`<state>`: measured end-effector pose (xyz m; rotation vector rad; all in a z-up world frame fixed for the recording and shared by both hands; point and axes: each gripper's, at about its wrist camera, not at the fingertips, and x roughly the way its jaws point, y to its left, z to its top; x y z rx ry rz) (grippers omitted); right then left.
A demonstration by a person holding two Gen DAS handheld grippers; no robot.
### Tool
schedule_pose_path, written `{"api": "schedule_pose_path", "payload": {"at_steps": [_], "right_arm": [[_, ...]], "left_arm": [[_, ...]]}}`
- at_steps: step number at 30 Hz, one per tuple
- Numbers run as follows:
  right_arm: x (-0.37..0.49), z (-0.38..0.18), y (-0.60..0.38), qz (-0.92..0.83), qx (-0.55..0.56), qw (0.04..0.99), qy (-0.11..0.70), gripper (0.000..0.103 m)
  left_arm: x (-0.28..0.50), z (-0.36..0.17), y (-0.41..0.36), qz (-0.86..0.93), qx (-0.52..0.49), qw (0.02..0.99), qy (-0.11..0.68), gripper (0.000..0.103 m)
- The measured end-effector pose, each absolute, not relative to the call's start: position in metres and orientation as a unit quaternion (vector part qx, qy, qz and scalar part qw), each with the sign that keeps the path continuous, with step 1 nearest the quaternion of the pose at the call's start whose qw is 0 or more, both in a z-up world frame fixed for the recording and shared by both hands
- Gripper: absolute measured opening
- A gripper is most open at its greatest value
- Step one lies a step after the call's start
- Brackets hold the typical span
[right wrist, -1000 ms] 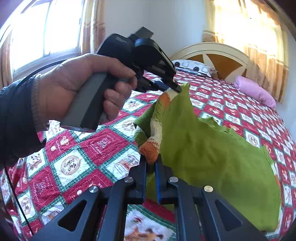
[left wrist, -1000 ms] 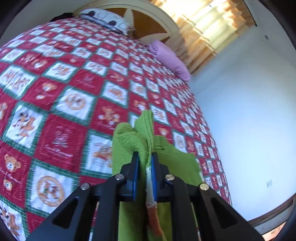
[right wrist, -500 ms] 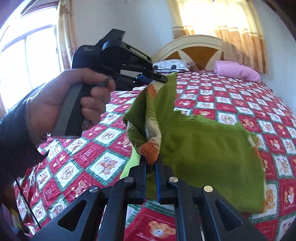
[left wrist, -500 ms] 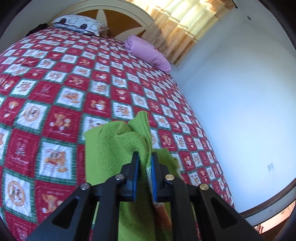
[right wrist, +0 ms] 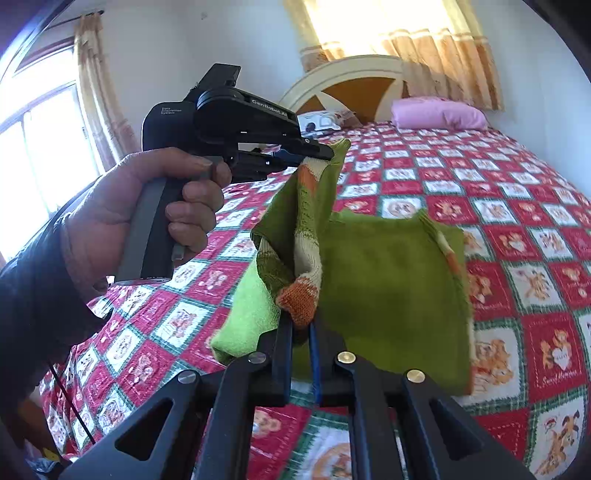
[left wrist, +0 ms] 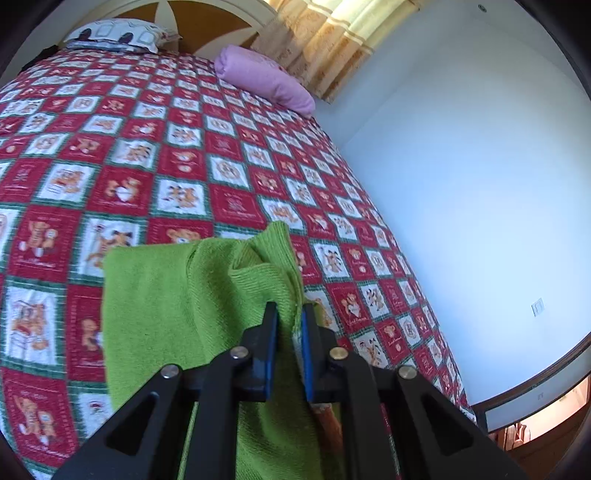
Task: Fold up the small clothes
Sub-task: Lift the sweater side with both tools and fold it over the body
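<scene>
Now both grippers are clenched on the green knitted garment (right wrist: 388,288): the right gripper (right wrist: 301,325) pinches the orange-and-cream striped cuff (right wrist: 301,295) at 6 o'clock of its view, and the left gripper (left wrist: 290,314) pinches a bunched green edge, seen again in the right view at 11 o'clock, gripped by the person's hand (right wrist: 147,214).

Change vs a second ago: both hands have carried the garment across the bed, and the body of it has gone from hanging crumpled in the air to spreading out. In the left view the green panel now lies much wider, out to 9 o'clock of the fingers; before it was a narrow bundle right at the pads. In the right view the far half now looks flat on the red teddy-bear quilt (right wrist: 517,206), at 3 o'clock of the cuff, with the near sleeve part still raised between the two grips.

Reading: this is the lay-out or fold-over stroke, not finished. Likely the held sleeve edge gets dragged over the flat body next. Risk: the knit sags between the grips, so the crease may land crooked.

Background only: pink pillow (right wrist: 439,114) and patterned pillow (left wrist: 118,35) by the headboard (right wrist: 351,85), at 12 o'clock, well apart from the garment.
</scene>
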<state>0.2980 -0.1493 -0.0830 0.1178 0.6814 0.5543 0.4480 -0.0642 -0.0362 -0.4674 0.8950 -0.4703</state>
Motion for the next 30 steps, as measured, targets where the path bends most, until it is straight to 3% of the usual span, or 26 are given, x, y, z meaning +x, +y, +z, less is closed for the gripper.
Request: {"api": "schedule_pose_path", "payload": {"at_steps": [30], "right_arm": [[0.308, -0.139, -0.254, 0.220, 0.179, 0.875, 0.391, 0.007]], "left_arm": [[0.475, -0.084, -0.176, -0.236, -0.159, 0.839, 0.464, 0.013]]}}
